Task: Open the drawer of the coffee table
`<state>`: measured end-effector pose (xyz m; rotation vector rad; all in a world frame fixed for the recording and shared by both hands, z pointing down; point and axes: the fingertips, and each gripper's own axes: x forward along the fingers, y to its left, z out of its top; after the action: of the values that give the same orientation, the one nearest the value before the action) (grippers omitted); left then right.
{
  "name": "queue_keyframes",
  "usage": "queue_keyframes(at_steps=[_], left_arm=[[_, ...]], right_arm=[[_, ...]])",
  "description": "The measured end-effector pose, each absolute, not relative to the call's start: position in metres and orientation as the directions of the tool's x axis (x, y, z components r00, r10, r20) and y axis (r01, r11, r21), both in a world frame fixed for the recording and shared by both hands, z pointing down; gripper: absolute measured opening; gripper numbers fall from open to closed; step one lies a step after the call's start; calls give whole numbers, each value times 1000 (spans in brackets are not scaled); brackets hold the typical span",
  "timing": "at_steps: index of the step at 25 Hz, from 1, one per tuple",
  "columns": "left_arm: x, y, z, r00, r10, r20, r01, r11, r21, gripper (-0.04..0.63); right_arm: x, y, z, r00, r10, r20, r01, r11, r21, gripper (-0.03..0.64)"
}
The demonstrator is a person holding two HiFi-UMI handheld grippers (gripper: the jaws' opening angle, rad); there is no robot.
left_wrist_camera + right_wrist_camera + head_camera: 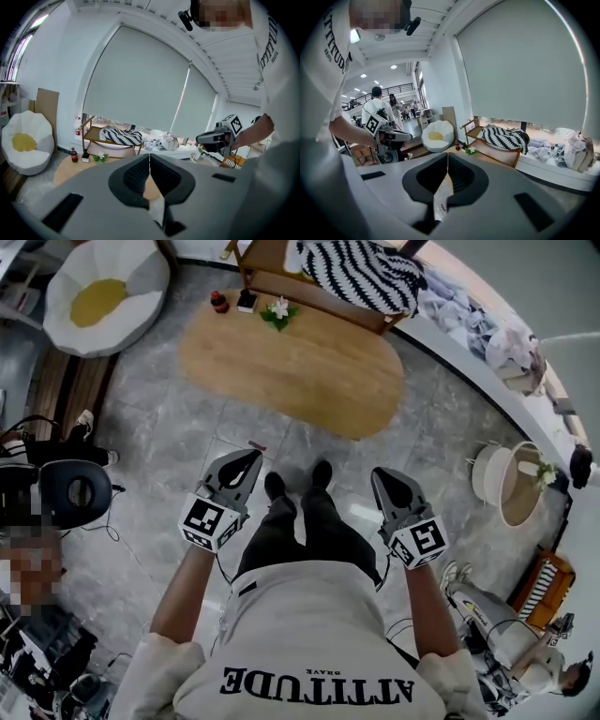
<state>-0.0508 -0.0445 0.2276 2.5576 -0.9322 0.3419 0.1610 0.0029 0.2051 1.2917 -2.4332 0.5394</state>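
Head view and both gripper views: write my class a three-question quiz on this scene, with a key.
1. True or false: the left gripper touches the coffee table.
2. What lies on the wooden bench behind the table? A striped blanket; B laptop; C guitar.
3. Fill in: the right gripper has its jaws ____.
Key: 1 false; 2 A; 3 shut.

Coffee table (291, 367): pale wood grain is noted | throw (361, 273): black-and-white stripes are seen | beanbag (103, 296): white, yellow centre is recorded | floor (159, 437): grey marbling is noted | shirt (319, 652): white, lettered in black
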Motion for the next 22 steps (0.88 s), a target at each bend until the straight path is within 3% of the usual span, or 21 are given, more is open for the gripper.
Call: queue_keyframes(at_steps=[22], left_arm=[[15,-61,366,699,-554,452,-712,-602,362,20]], right_arm=[[188,-23,344,-618,-529,581,-764,577,-288,18]])
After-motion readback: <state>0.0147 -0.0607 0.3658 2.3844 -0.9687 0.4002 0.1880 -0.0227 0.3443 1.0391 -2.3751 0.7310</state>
